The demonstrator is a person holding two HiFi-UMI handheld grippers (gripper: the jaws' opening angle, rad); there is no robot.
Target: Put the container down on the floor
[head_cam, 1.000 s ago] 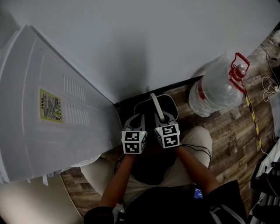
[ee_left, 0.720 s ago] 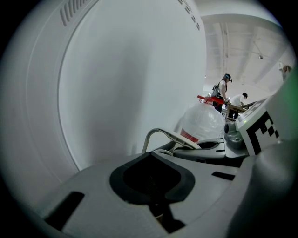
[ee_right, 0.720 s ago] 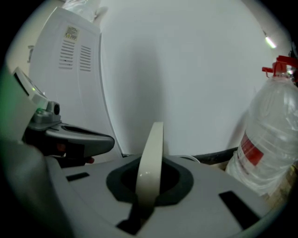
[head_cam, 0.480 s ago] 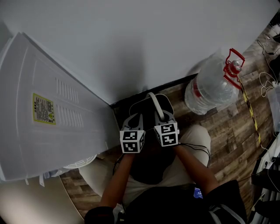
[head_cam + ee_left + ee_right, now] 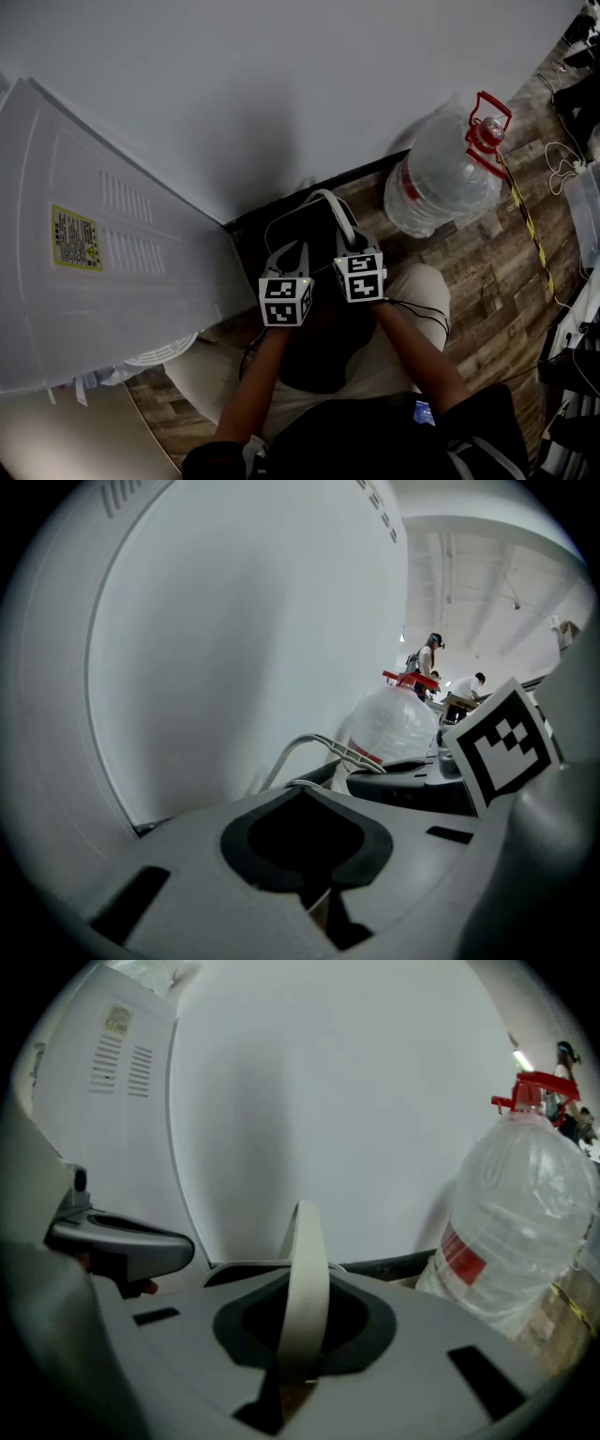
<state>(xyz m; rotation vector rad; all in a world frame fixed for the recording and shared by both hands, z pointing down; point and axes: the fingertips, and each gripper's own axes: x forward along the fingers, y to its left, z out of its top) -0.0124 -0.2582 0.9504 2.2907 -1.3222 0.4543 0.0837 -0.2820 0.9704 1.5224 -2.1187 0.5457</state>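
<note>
Head view looks down on a big white wall (image 5: pixel 281 84). A large white box (image 5: pixel 103 244) with a yellow sticker (image 5: pixel 75 239) leans at the left. A brown wood floor (image 5: pixel 487 272) runs along the right and the bottom.

A big clear water bottle (image 5: pixel 436 178) with a red cap (image 5: pixel 487 122) stands on the floor near the wall.

The container (image 5: pixel 302 225) is low down by the bottom of the wall, between the white box and the water bottle. It is dark inside with a white edge, and its open top faces up. No view shows whether it rests on the floor. Its white handle (image 5: pixel 339 220) stands up over it like a bow. The handle's long line runs from the wall side toward the person.

The person crouches. Both bare arms reach forward side by side, and both grippers point ahead and down.

The right gripper (image 5: pixel 351 249) is pinching the handle, and its view shows the strap (image 5: pixel 305 1279) squeezed between its jaws.

The left gripper (image 5: pixel 296 251) is just beside it, at the near edge of the container. Its jaws are pressed together. Whether they pinch that edge cannot be told.
</note>
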